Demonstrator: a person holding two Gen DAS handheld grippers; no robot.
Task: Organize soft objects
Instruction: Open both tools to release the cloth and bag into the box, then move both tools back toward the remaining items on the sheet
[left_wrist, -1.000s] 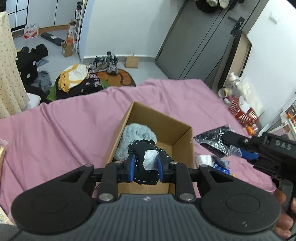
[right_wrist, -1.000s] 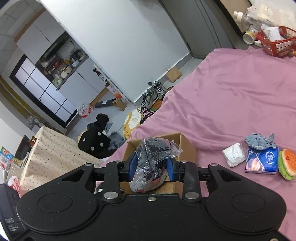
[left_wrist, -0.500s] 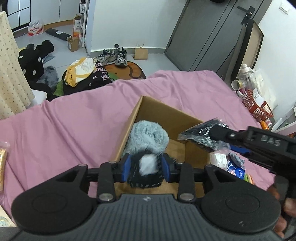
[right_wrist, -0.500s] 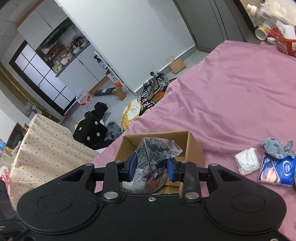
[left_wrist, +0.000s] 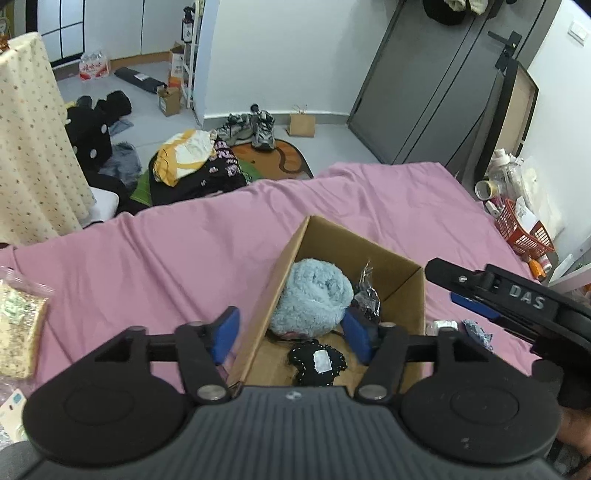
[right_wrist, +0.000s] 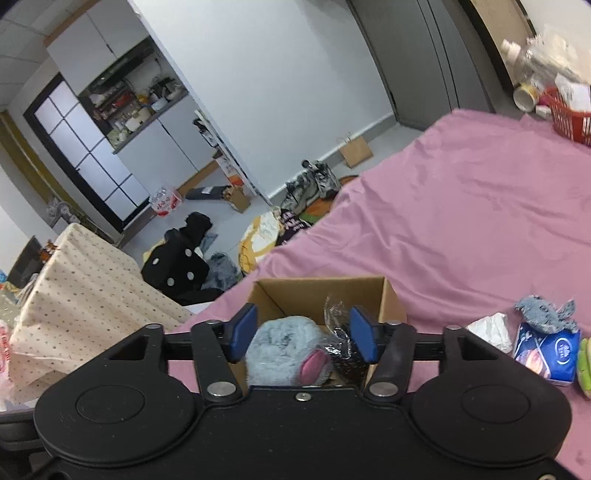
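An open cardboard box (left_wrist: 402, 269) (right_wrist: 388, 295) sits on the pink bedsheet (left_wrist: 184, 251). Inside lie a fluffy light-blue plush (left_wrist: 314, 295) (right_wrist: 280, 347), a black item with a white tag (left_wrist: 317, 362), and a crinkled clear bag of dark stuff (left_wrist: 367, 299) (right_wrist: 338, 339). My left gripper (left_wrist: 291, 334) hangs open over the box's near left wall, holding nothing. My right gripper (right_wrist: 303, 334) is open just above the box, also empty; it shows in the left wrist view at the right (left_wrist: 476, 295).
On the sheet right of the box lie a white packet (right_wrist: 489, 330), a grey-blue plush fish (right_wrist: 546, 312), a blue tissue pack (right_wrist: 546, 350) and a green-edged toy (right_wrist: 585, 365). A snack bag (left_wrist: 18, 332) lies at left. A red basket (left_wrist: 524, 232) stands beyond the bed's right edge.
Both grippers have opened. The black tagged item dropped from the left gripper into the box, and the clear bag dropped from the right gripper beside the blue plush.
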